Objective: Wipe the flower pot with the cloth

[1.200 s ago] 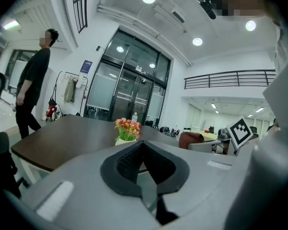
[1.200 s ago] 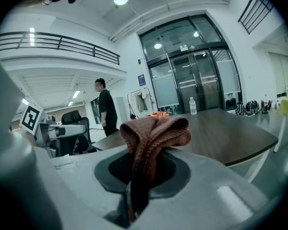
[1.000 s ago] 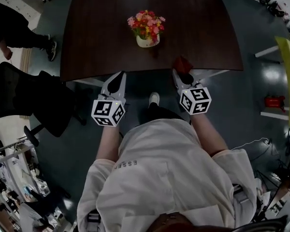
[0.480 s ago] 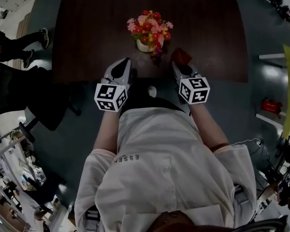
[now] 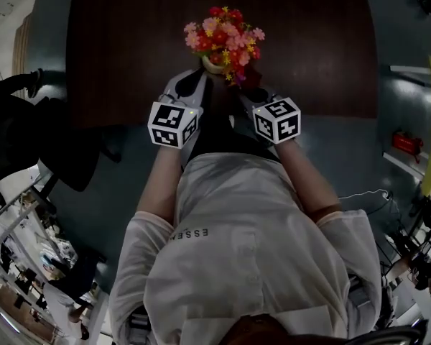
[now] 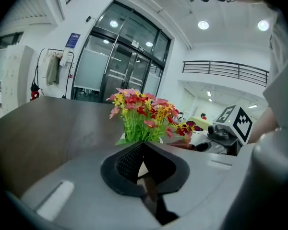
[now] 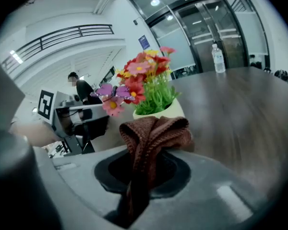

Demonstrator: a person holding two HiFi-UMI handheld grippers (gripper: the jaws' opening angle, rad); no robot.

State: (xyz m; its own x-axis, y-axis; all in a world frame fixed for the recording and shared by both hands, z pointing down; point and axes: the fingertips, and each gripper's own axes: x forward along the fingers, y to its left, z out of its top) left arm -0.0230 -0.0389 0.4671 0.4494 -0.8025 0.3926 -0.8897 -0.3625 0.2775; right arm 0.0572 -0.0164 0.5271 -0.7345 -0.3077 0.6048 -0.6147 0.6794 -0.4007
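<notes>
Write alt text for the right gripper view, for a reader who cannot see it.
The right gripper is shut on a bunched brown knitted cloth, close before a cream flower pot of red, pink and yellow flowers. The pot stands on a dark wooden table.

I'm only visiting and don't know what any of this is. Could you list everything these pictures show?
Table: one, dark brown, in front of the person.
Flower pot: one, cream, on the table, just ahead of both grippers.
Flowers: one bunch, red, pink and yellow, in the flower pot.
Cloth: one, reddish brown, pinched in the right gripper.
Bottle: one, clear, far end of the table.
Office chair: one, black, on the floor, left of the table.
Left gripper: one, grey, shut and empty.
Right gripper: one, grey, shut on the cloth.
Person's shirt: one, white, bottom of the head view.
</notes>
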